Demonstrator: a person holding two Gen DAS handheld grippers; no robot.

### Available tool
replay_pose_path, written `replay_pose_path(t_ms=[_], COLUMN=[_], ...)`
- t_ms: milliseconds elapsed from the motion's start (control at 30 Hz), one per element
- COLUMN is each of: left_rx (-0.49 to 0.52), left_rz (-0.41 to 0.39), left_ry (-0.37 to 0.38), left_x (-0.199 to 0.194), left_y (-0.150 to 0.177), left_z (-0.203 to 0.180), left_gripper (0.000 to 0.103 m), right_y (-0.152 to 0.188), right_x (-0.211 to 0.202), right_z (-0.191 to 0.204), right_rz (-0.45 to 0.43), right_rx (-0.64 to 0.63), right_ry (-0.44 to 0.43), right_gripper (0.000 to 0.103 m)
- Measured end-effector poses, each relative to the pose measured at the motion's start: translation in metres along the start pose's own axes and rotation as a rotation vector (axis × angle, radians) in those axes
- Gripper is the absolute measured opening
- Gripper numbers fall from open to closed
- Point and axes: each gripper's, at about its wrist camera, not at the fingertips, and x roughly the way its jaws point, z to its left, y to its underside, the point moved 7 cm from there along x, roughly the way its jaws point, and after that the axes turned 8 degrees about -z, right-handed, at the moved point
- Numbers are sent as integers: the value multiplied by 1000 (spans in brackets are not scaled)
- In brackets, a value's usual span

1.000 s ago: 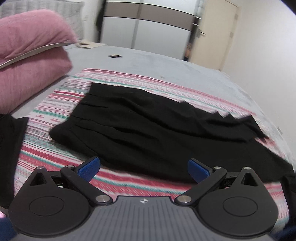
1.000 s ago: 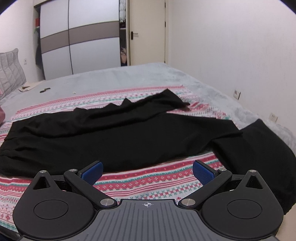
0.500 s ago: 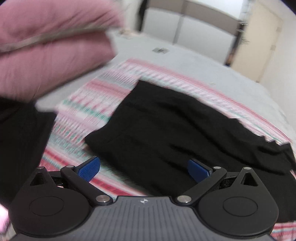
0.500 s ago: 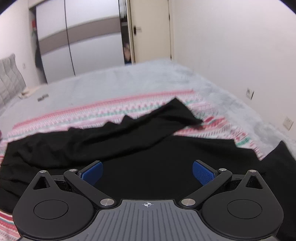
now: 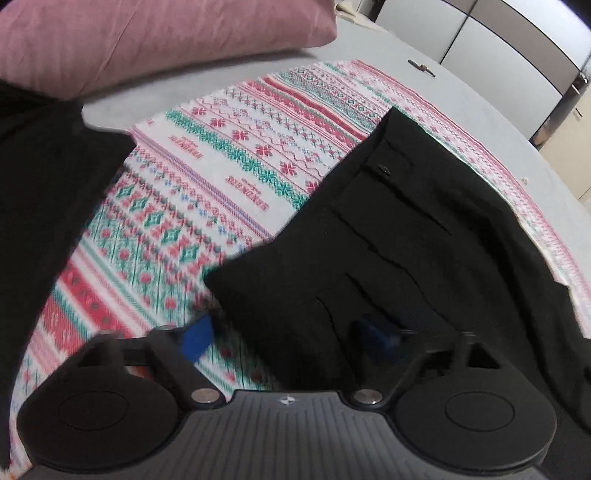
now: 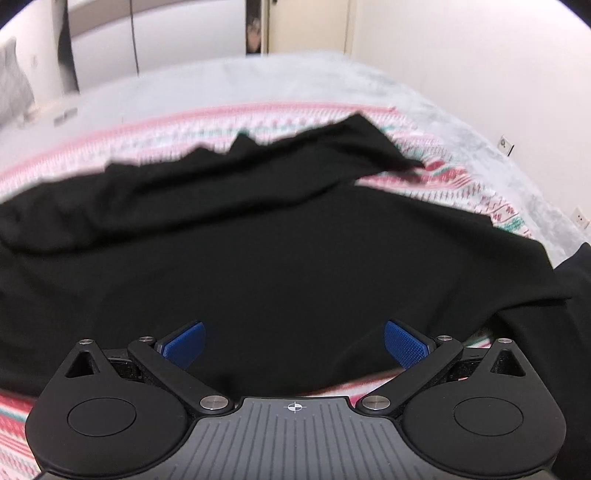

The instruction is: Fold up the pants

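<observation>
Black pants (image 5: 424,258) lie spread on a patterned red, white and green blanket (image 5: 221,166) on the bed. In the left wrist view the waistband end with pleats points left, its near corner just ahead of my left gripper (image 5: 288,338), which is open and empty, low over that corner. In the right wrist view the pants (image 6: 277,258) fill the middle, with one leg rumpled at the far edge. My right gripper (image 6: 293,343) is open and empty, low over the near edge of the leg cloth.
A pink pillow (image 5: 147,33) lies at the head of the bed. Another black garment (image 5: 40,192) lies left of the blanket, and one (image 6: 554,332) at the right edge. Grey bedcover (image 6: 240,88), wardrobe and door lie beyond.
Both grippers have moved forward and down toward the pants. The left one swung left toward the waistband corner. Both stay open.
</observation>
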Motion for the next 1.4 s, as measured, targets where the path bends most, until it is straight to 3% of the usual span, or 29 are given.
replay_pose_path(t_ms=[67,167,267,367,500,600,800,900,933,1000,1033,1100,1167,1300,1400], left_rx=[0,-125,-133,-116,-137,-153,-123,-140,-142,-153,-164,-167,-176,-166,-131], left_rz=[-45,-129,-203,-247,-222,-188,-149,-141,-141,-130,-121,-126,-164,-235,-157], left_ry=[26,50,47,-12,-64,-61,-63,-51,-49,-56,-84,-184,-216,-185,-82], left_x=[-6,-30,-54,-59,-52,-44,-40,-44,-46,-49,-50,-55,-63,-70,-47], left_y=[-10,-30,-51,-64,-70,-67,-60,-58,-58,-56,-57,-60,-70,-95,-111], left_z=[1,19,31,46,73,77,75,78,79,81,83,88,91,74,38], left_gripper=[39,39,39,38,38,39,39,39,39,46,51,100,103,103,103], right_y=[1,0,-4,-9,-15,-21,-25,-24,-26,-29,-30,-25,-27,-47,-53], right_x=[-1,-4,-1,8,10,12,26,35,37,42,46,48,44,25,33], right_z=[7,12,14,12,1,-24,-132,-163,-171,-180,-183,-183,-180,-169,-158], right_rz=[1,-6,-5,-5,-10,-19,13,11,-1,-21,-21,3,-13,-121,-111], right_rx=[-13,-33,-14,23,60,113,373,424,437,429,402,369,383,422,418], right_ry=[-6,-11,-3,4,14,46,267,320,319,325,330,345,322,302,286], right_gripper=[103,103,103,103,103,103,103,101,96,85,71,61,61,67,68])
